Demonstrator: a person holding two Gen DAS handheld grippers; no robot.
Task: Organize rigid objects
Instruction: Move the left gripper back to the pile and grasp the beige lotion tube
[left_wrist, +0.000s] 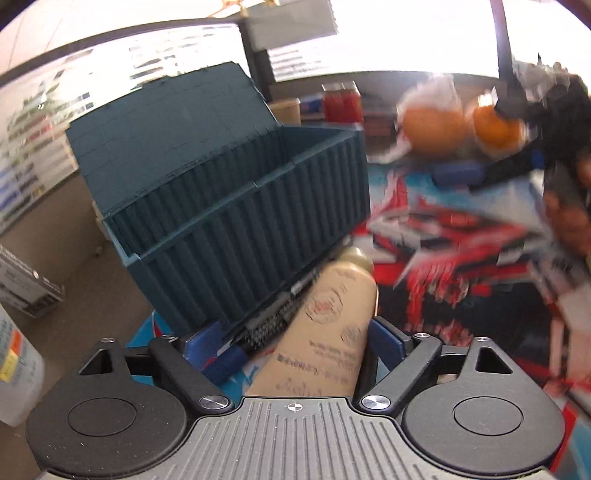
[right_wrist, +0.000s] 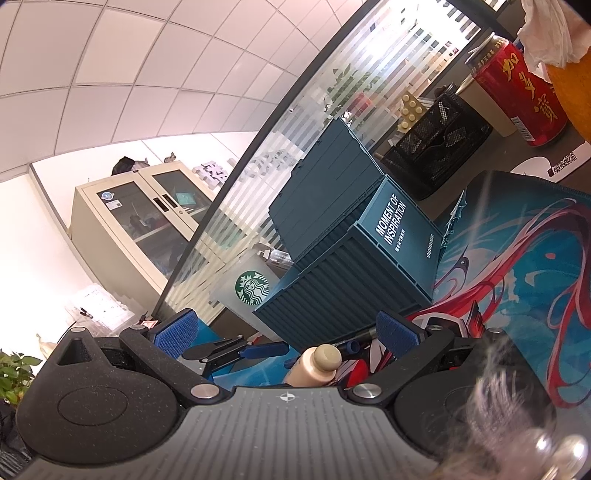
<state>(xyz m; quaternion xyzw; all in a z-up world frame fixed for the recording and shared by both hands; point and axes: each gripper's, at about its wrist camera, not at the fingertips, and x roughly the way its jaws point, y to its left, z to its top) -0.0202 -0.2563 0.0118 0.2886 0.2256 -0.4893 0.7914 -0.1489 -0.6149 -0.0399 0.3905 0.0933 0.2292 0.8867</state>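
Note:
A beige bottle (left_wrist: 332, 325) with a rounded cap lies on the colourful desk mat (left_wrist: 461, 258), its cap against the teal ribbed storage box (left_wrist: 236, 206), whose lid stands open. My left gripper (left_wrist: 293, 339) is low over the bottle. Its blue pads (left_wrist: 201, 343) stand wide on either side of the bottle; the left pad is clear of it. A dark bristled brush (left_wrist: 266, 328) and a pen lie beside the bottle along the box wall. In the right wrist view my right gripper (right_wrist: 286, 332) is open and empty, looking at the bottle (right_wrist: 321, 363), the box (right_wrist: 351, 266) and a left finger (right_wrist: 266, 349).
Oranges in a plastic bag (left_wrist: 432, 125) sit behind the mat, with a person's hand (left_wrist: 569, 214) blurred at the far right. A Starbucks cup (right_wrist: 251, 288) stands behind the box. A black mesh organiser (right_wrist: 436, 147) and a red can (right_wrist: 517, 92) stand farther back.

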